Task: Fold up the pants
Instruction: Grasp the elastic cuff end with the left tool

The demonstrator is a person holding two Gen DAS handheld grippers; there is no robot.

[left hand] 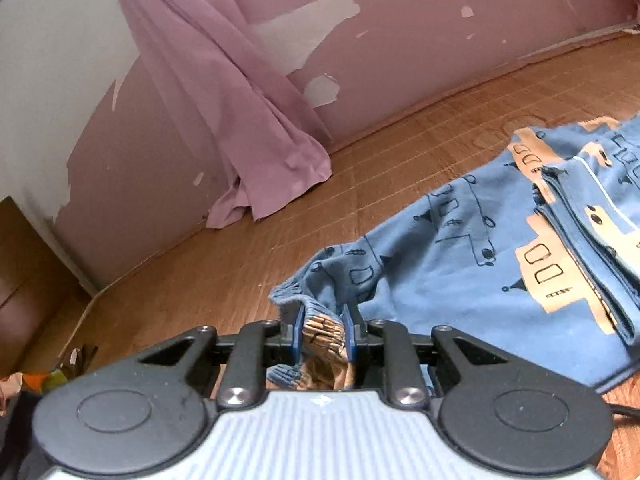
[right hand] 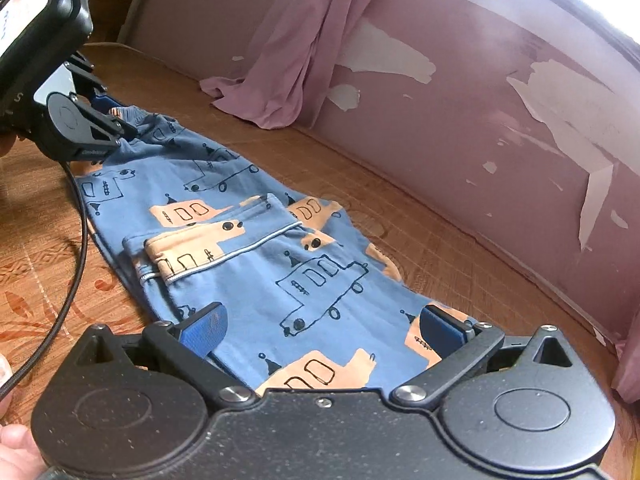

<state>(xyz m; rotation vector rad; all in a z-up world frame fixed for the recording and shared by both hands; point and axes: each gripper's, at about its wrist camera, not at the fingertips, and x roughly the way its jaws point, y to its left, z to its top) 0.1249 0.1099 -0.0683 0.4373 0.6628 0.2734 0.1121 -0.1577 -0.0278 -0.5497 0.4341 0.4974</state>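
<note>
Blue pants [right hand: 256,248] printed with orange and outlined vehicles lie flat on the wooden floor [right hand: 420,248], partly folded, with one leg end doubled back across the middle and showing a white piped seam. The left gripper [left hand: 323,334] has its blue pads closed tightly on the gathered waistband at one end of the garment; from the right wrist view that gripper [right hand: 114,120] sits at the far end of the pants. The right gripper [right hand: 320,326] stands wide open over the near end, its blue fingers [right hand: 206,328] spread to either side of the cloth and gripping nothing. A pink curtain [left hand: 240,128] hangs down to the floor against a peeling pink wall [right hand: 500,112]
</note>
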